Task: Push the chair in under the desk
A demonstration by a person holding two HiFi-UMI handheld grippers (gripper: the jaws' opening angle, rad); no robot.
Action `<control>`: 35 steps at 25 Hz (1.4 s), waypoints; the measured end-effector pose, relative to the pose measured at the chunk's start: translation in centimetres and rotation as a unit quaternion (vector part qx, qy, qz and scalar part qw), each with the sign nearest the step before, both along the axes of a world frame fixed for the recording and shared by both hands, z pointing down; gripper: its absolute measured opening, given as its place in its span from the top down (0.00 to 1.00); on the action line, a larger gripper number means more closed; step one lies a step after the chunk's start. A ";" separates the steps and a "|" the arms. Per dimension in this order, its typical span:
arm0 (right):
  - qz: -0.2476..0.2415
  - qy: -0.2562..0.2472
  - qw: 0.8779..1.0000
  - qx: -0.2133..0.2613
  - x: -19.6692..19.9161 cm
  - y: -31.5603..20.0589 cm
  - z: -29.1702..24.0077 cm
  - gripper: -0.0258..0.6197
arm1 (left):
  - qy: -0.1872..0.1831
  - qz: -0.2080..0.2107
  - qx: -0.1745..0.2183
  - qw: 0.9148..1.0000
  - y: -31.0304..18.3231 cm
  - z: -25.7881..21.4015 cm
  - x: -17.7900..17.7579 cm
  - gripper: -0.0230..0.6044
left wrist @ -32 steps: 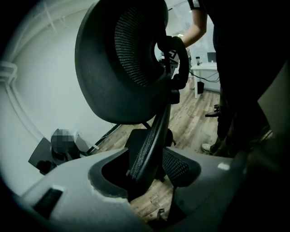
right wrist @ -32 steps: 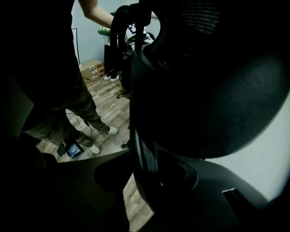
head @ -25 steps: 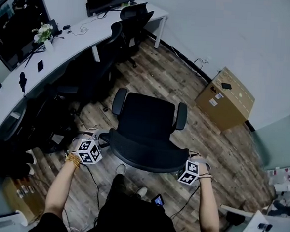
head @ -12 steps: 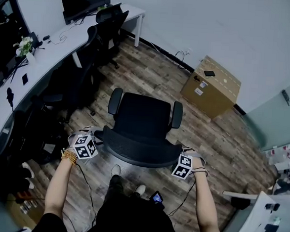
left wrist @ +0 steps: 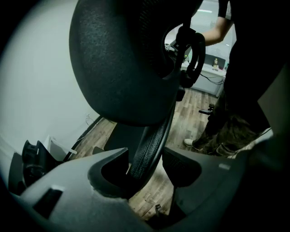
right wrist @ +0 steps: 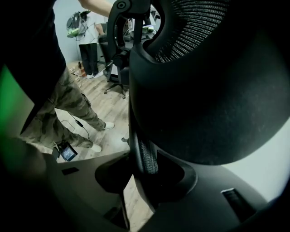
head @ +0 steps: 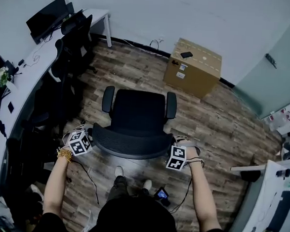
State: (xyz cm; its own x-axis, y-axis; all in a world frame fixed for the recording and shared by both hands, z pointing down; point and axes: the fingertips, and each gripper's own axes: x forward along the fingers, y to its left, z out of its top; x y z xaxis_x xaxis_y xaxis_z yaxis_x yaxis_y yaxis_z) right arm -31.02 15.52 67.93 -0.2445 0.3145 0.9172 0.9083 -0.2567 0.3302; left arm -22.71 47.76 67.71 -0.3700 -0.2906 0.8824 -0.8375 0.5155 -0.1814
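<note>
A black office chair (head: 138,112) stands on the wood floor with its seat facing away from me, towards the far wall. Its mesh backrest (head: 128,144) is nearest me. My left gripper (head: 90,135) holds the backrest's left rim, which runs between its jaws (left wrist: 147,165). My right gripper (head: 174,146) has just been closing on the right rim (right wrist: 142,170), and its pads sit against it. The white curved desk (head: 18,91) runs along the left wall, apart from the chair.
Two other black chairs (head: 71,38) are tucked at the desk, with a monitor (head: 45,17) on top. A cardboard box (head: 194,67) stands by the far wall beyond the chair. Cables and a small lit device (head: 160,193) lie by my feet. Another white desk (head: 272,206) is at right.
The chair and both grippers have swung round together. The desk has slid to the view's left edge and the box now lies straight beyond the chair. Both hands stay on the backrest.
</note>
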 end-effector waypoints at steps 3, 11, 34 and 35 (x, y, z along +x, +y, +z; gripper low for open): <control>0.017 -0.003 1.000 -0.001 -0.4 -0.5 0.0 0.73 | -0.001 0.015 0.001 1.000 -0.4 -0.1 -1.2 0.57; 0.066 -0.009 0.998 -0.010 0.3 -0.9 0.0 0.72 | -0.034 0.074 0.011 0.997 -0.4 -0.2 -3.8 0.57; 0.238 -0.020 0.971 -0.010 9.1 -3.5 0.0 0.71 | -0.064 0.264 0.032 0.962 -3.3 -0.4 -5.6 0.59; 0.246 -0.023 0.969 -0.010 9.5 -3.6 0.0 0.71 | -0.063 0.272 0.032 0.960 -3.6 -0.4 -5.7 0.59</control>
